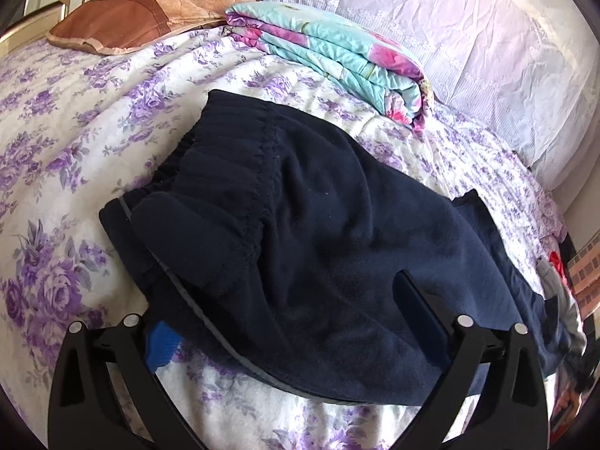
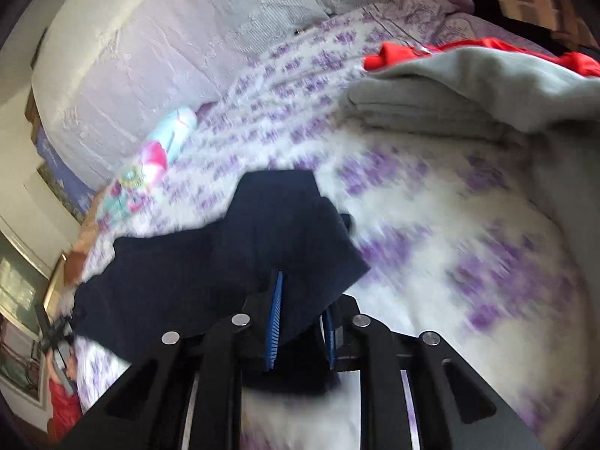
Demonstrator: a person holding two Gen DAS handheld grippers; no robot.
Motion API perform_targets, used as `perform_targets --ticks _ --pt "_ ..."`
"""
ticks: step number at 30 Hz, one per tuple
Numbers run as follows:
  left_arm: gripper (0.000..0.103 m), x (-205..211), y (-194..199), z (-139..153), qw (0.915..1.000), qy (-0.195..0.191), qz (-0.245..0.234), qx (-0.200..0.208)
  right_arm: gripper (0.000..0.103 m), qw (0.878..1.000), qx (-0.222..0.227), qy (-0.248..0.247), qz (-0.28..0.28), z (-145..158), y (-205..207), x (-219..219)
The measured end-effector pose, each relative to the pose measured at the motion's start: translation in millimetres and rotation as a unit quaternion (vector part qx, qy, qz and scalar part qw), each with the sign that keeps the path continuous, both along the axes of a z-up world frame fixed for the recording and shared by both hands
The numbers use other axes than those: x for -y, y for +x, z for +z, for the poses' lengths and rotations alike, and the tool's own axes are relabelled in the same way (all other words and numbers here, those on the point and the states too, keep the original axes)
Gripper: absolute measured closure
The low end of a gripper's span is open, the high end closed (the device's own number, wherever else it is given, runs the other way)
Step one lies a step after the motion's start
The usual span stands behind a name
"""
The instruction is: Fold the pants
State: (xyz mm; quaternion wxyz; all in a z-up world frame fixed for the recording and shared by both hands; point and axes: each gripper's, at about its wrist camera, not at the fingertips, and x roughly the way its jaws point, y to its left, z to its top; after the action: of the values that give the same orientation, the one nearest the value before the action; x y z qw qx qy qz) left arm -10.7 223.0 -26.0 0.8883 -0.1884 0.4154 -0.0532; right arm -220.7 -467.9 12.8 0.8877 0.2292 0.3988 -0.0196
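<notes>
Dark navy fleece pants [image 1: 318, 225] lie bunched on the purple-flowered bedspread [image 1: 75, 150], with the elastic waistband [image 1: 225, 157] toward the upper left. My left gripper [image 1: 290, 332] is open wide at the near edge of the pants. Its blue-padded left finger [image 1: 161, 348] sits just outside the cloth, and its right finger [image 1: 420, 315] rests on top of the fabric. The right wrist view is blurred. There my right gripper [image 2: 302, 330] is shut on a fold of the navy pants [image 2: 187, 281], with cloth pinched between the blue pads [image 2: 275, 322].
A folded turquoise and pink quilt [image 1: 330, 56] and a brown pillow [image 1: 150, 15] lie at the far side of the bed. A folded grey garment [image 2: 450, 90] with red cloth [image 2: 397, 56] behind it sits at the right. A white lace-covered cushion [image 1: 487, 37] backs the bed.
</notes>
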Motion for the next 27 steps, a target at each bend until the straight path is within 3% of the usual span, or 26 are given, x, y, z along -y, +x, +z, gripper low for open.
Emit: perform_targets --ticks 2,3,8,11,13,16,17,18,19,21,22,24,25,26,27 --pt "0.005 0 2 -1 1.0000 -0.001 0.000 -0.004 0.043 0.997 -0.051 -0.047 -0.016 -12 -9 2" --pt "0.005 1 2 -1 1.0000 0.003 0.000 -0.005 0.042 0.997 -0.052 -0.047 -0.035 -17 -17 5" --pt "0.005 3 3 -1 0.9999 0.010 -0.001 -0.008 0.036 0.996 -0.019 0.086 -0.017 -18 -30 3" --pt "0.005 3 5 -1 0.9998 0.014 0.000 -0.011 0.033 0.997 -0.022 0.075 -0.005 -27 -21 -14" --pt "0.005 6 9 -2 0.9995 0.025 0.003 -0.018 0.036 0.996 0.001 0.084 -0.003 -28 -9 -23" --pt "0.005 16 17 -1 0.9972 0.065 0.018 -0.031 0.081 0.992 0.021 0.123 -0.004 -38 13 -24" --pt "0.011 18 16 1 0.9964 0.076 0.024 -0.030 0.084 0.990 0.023 0.138 -0.008 -39 16 -23" --pt "0.034 19 12 4 0.9958 0.082 0.032 -0.025 0.085 0.989 0.033 0.141 -0.014 -33 17 -22" --pt "0.045 16 6 8 0.9954 0.084 0.043 -0.020 0.086 0.990 0.046 0.133 -0.013 -25 13 -21" --pt "0.064 4 -5 14 0.9983 0.040 0.041 -0.011 0.087 0.993 0.063 0.102 -0.009 -5 -2 -20" --pt "0.066 -5 -10 15 0.9993 0.011 0.036 -0.008 0.088 0.994 0.059 0.094 -0.008 -1 -6 -19" --pt "0.066 -14 -12 8 0.9995 -0.012 0.024 -0.017 0.088 0.998 0.021 0.062 -0.002 -7 -5 -17" --pt "0.065 -16 -10 3 0.9994 -0.016 0.019 -0.023 0.083 0.999 0.003 0.047 -0.004 -14 -5 -15" --pt "0.064 -21 -11 -4 0.9990 -0.031 0.016 -0.027 0.072 0.999 -0.018 0.042 -0.020 -26 -5 -10" --pt "0.062 -24 -12 -5 0.9985 -0.046 0.017 -0.024 0.072 0.998 -0.008 0.065 -0.021 -31 -10 -3"
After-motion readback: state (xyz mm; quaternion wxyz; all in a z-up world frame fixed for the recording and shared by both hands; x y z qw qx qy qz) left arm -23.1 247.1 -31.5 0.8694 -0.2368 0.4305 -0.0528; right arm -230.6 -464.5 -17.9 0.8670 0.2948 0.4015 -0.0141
